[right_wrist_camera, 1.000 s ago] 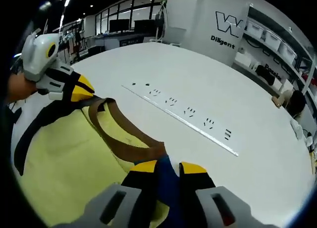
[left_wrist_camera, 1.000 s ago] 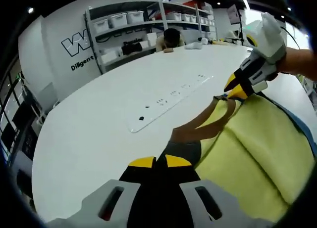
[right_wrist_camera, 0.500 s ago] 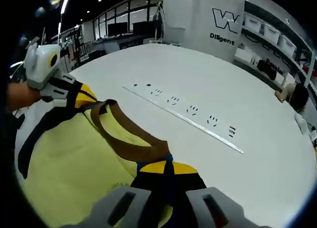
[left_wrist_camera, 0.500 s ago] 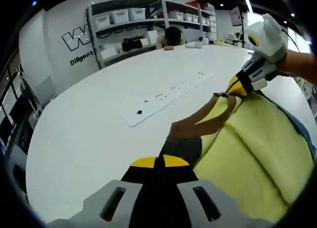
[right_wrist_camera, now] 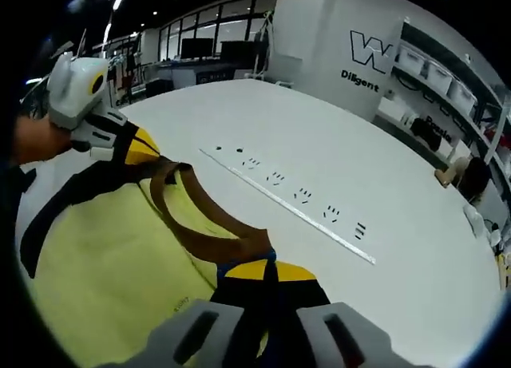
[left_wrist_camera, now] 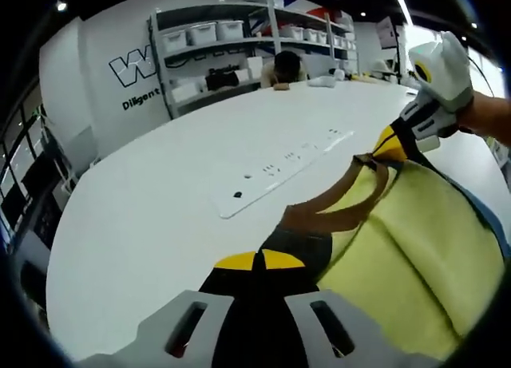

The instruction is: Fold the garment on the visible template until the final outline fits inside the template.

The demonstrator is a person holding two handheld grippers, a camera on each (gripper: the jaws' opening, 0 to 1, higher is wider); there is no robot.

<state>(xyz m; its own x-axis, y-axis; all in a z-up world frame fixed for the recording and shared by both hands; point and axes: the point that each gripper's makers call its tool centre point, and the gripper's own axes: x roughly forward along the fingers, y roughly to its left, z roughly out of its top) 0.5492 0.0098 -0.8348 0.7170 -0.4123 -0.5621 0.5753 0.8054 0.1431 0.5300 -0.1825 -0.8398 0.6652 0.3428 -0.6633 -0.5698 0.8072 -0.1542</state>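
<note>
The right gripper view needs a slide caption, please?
Both grippers pinch the yellow shirt by its brown collar above the white table.

Right gripper, at 6 o'clock, jaws closed on the brown neckband of the yellow garment. Left gripper, at 10 o'clock, pinches the same neckband. A white template strip lies on the white table.

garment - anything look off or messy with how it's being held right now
Nothing looks damaged. The yellow garment is bunched into soft folds, and its brown collar sags in a loop between the left gripper and the right gripper, both clamped on its edge. The white table shows no template outline that I can make out.
</note>
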